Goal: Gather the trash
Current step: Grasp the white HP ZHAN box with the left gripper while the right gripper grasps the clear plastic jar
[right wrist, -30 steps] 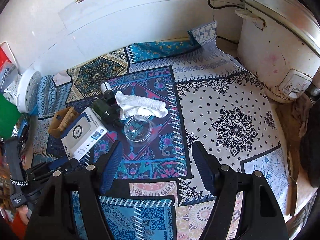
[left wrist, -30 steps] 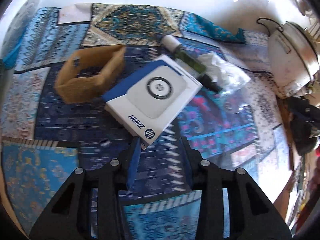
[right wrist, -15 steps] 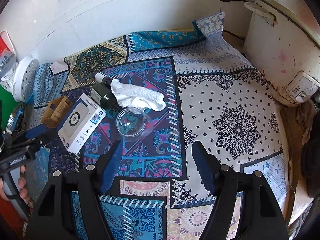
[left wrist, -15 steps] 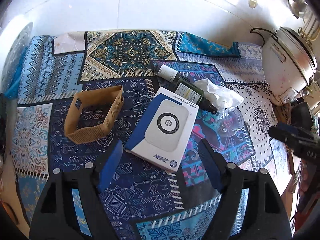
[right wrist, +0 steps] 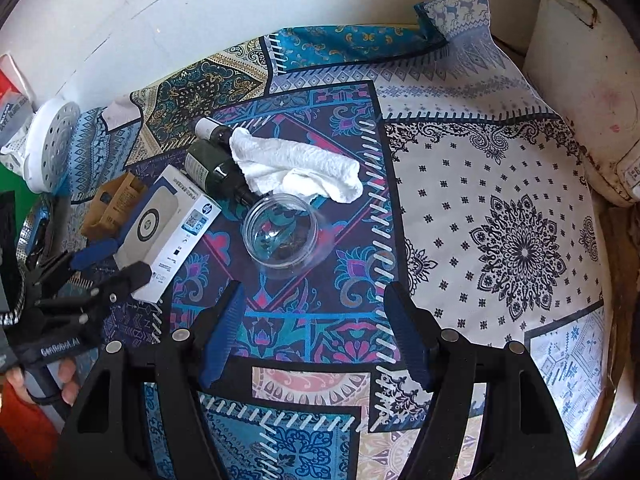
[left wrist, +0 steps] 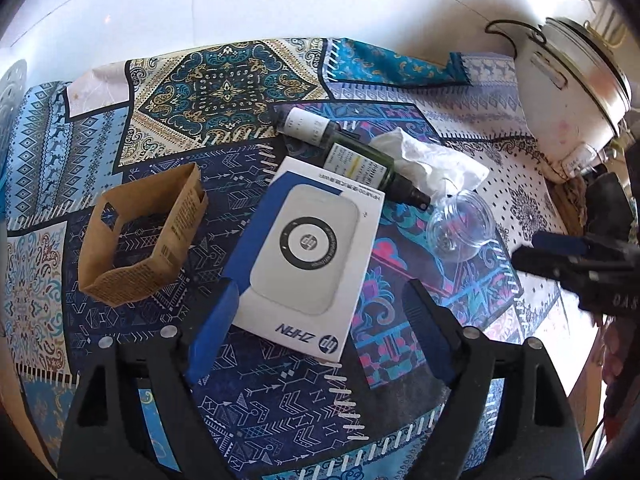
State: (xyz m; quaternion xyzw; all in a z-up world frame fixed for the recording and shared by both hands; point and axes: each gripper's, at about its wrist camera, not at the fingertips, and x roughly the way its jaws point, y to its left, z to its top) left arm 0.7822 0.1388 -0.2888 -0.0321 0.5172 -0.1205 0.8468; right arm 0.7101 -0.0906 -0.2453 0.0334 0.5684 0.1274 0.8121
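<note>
My left gripper [left wrist: 316, 312] is nearest, its jaws opening wide, and the near end of the white and blue box [left wrist: 308, 256] lies between the fingers; I cannot see either pad pressing on it. I take this box as my landmark: it lies flat on the patterned cloth [left wrist: 256, 400] that covers the worktop, its printed face up. To the left of the box, just apart from it, stands the brown cardboard sleeve [left wrist: 144, 236], open at the top and empty. Touching the far corner of the box is the dark green bottle [left wrist: 360, 164], lying on its side with its nozzle pointing right. Beyond the bottle, on the right of the box, is the crumpled white tissue [left wrist: 432, 156], and the clear plastic cup [left wrist: 460, 228] sits just right of the box, near the bottle's nozzle.

My right gripper [right wrist: 316, 320] hangs over the cloth to the right of the box, jaws partly apart with nothing between them; the clear cup is just ahead of its fingertips. Farther right of the box, at the worktop's edge, stands the white rice cooker [left wrist: 568, 88]. Behind everything runs the white wall [left wrist: 280, 4]
</note>
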